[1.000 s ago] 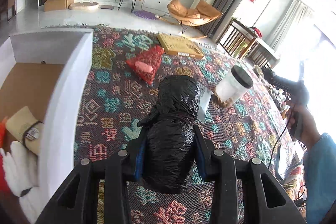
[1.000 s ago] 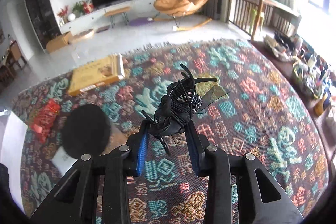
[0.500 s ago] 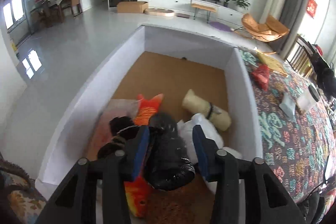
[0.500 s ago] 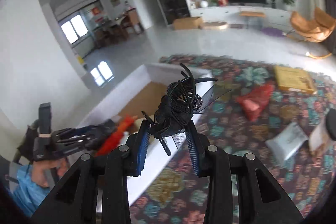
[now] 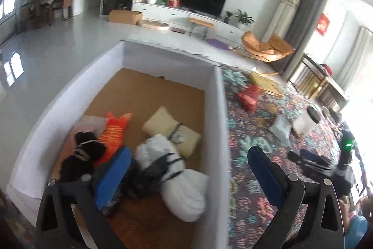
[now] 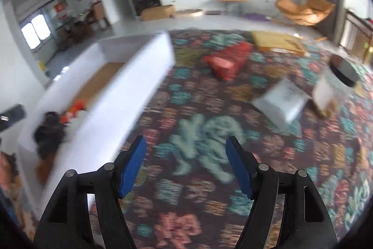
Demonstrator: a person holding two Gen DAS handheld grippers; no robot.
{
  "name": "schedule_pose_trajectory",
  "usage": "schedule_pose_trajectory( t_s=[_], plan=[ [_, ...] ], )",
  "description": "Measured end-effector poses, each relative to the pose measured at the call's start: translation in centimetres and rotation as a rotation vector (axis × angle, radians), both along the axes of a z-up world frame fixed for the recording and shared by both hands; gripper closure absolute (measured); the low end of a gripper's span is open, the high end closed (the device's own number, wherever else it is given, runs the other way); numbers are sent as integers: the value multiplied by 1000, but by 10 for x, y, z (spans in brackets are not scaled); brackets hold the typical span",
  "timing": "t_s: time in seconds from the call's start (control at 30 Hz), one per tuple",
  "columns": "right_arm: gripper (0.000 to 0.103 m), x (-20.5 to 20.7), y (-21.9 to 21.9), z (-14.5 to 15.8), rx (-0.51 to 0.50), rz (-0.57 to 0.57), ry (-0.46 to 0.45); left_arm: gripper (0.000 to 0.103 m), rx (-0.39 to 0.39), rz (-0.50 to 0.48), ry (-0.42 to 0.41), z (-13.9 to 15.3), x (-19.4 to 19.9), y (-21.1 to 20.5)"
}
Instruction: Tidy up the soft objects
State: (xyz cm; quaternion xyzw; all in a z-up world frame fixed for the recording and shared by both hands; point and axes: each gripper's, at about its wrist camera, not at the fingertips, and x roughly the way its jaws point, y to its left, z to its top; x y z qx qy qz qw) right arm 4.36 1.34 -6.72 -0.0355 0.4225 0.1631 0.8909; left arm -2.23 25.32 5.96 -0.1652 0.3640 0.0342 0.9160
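We see left gripper [image 5: 188, 160] jaws opening, empty, over white box [image 5: 220, 123]; right gripper [image 6: 186, 162] opening, empty, above patterned rug [image 6: 200, 109].

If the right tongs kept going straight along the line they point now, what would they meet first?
Probably the patterned rug. The right tongs, jaws opening with nothing between them, angle down at bare rug beside the white box. The silver pouch lies off to the right, though blur makes depth uncertain.

Left black two-finger gripper [image 5: 188, 169] with blue pads: jaws opening, nothing between. Right black gripper [image 6: 186, 165]: same.
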Motion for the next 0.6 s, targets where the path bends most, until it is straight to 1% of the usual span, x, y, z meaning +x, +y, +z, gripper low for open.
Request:
schedule_pose_trajectory(
  t_s=[0.07,0.1,0.13,0.2,0.27,0.3,0.33,0.43,0.5,0.6],
  plan=[
    [29,8,-45,-26,-62,-151,14,3,1,-116,-27,8,9,-44],
    [29,10,-65,-37,-76,-214,25,3,1,-176,-34,11,13,-67],
    [29,9,-83,-41,-71,-258,34,3,-4,-238,-35,12,19,-91],
    [29,7,-107,-51,-58,-326,40,3,-10,-348,-19,3,30,-134],
    [29,1,-120,-59,-58,-363,29,3,5,-404,26,-19,45,-171],
    [30,-2,-122,-59,-46,-372,6,3,13,-416,52,-32,54,-185],
    [30,-1,-121,-58,-47,-375,3,3,26,-414,81,-48,64,-195],
    [28,1,-118,-60,-81,-367,0,3,73,-376,144,-94,96,-207],
    [25,0,-120,-58,-70,-372,5,3,124,-337,172,-116,115,-209],
    [24,0,-118,-62,-65,-373,6,3,180,-305,183,-134,138,-205]
  ],
)
